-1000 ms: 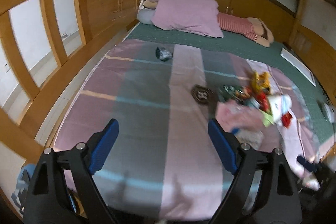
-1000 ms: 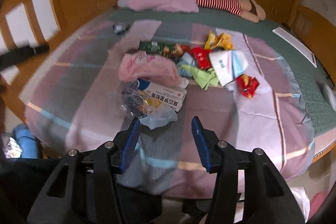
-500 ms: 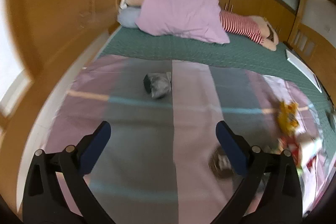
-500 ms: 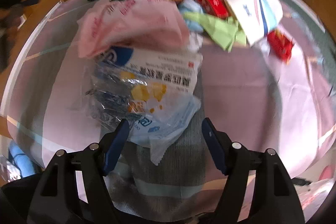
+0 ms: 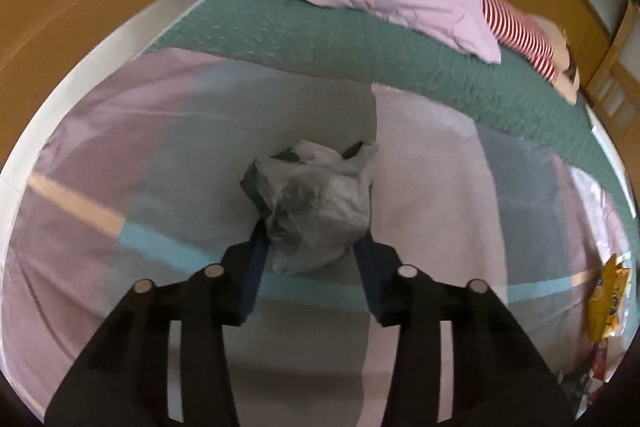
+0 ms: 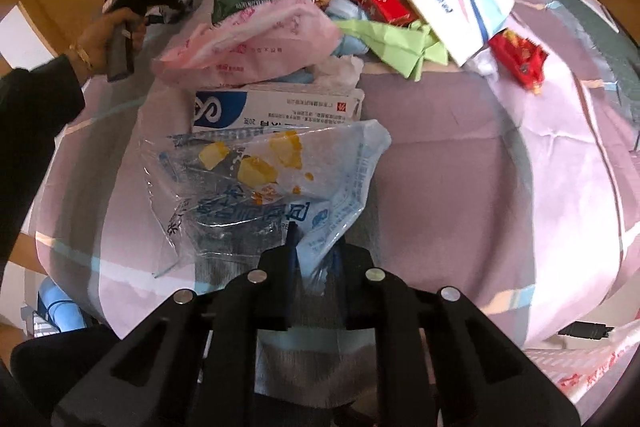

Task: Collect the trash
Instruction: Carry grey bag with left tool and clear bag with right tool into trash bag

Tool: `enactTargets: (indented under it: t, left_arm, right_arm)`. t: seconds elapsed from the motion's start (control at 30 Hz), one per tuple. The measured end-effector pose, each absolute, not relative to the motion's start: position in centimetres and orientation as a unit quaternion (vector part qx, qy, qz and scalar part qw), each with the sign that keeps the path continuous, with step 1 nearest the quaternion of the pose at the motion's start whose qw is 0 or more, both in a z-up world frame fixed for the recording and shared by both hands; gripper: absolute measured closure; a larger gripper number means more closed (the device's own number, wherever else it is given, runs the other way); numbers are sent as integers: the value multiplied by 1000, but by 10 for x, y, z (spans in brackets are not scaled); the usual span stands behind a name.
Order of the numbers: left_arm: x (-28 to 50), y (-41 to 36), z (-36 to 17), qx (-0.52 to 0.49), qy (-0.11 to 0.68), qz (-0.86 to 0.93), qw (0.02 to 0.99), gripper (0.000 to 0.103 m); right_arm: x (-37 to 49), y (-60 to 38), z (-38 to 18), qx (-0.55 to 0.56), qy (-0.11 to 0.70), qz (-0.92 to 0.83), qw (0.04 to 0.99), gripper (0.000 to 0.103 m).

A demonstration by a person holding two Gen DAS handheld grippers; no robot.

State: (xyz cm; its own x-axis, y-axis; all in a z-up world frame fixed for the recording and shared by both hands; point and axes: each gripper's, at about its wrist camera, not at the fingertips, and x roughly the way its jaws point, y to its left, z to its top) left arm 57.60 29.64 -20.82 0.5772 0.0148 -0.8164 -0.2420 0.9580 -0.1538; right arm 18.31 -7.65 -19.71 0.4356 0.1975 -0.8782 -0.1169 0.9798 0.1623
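A: On a striped bedsheet (image 5: 440,195), the left gripper (image 5: 310,247) is closing around a crumpled grey plastic bag (image 5: 316,203), its fingers (image 5: 256,259) flanking the lump's near end and apparently just touching its sides.

B: And the right gripper (image 6: 314,251)?

A: It is closing too, nearly shut, its fingers (image 6: 291,247) pinching the near corner of a clear blue-printed wrapper (image 6: 280,183) lying just in front of a white medicine box (image 6: 276,105) and a pink bag (image 6: 256,39).

B: What makes this step go well?

A: Probably squeezing until the film bunches firmly, then lifting slowly; thin plastic can slip, and the wrapper may drag the box beside it.
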Motion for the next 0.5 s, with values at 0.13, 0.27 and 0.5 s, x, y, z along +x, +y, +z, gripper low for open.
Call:
enactTargets:
  t: [0.13,0.27,0.5]
  left_arm:
    - [505,288,-174,-124,412,77,900,62]
    - [413,259,-133,-95,378,70,918,62]
    - [283,178,-59,-38,347,3,937,62]
  right_arm:
    - [168,-85,-178,55,501,102,857,87]
    - [138,-99,-146,54,457,106,881,88]
    - [97,-123,-99,71,401,100,908,88]
